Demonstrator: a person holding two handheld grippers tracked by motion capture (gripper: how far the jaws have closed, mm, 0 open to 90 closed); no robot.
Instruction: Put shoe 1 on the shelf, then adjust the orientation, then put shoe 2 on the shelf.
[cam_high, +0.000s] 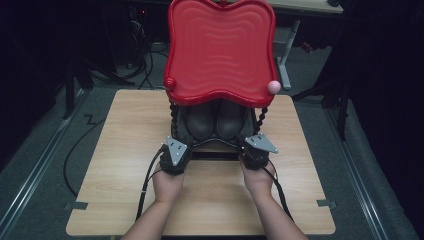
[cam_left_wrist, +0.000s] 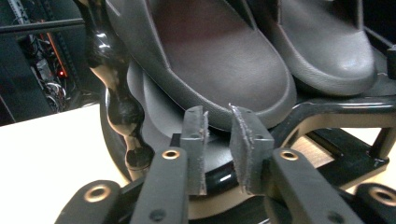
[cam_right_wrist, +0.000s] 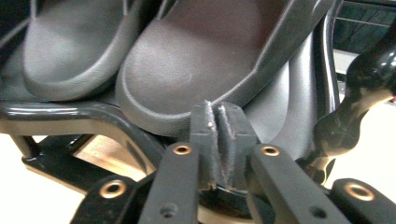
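On the wooden table (cam_high: 125, 165) stands a black two-level rack (cam_high: 215, 142) with twisted posts, its top a large red wavy tray (cam_high: 220, 50) carrying a pink ball (cam_high: 273, 86) at its near right corner. Under the tray, a pair of dark shoes (cam_high: 215, 120) sits side by side on the lower shelf, toes toward me. My left gripper (cam_left_wrist: 222, 140) holds its pads slightly apart, empty, just below the left shoe's toe; my right gripper (cam_right_wrist: 218, 140) has its pads almost touching, nothing between them.
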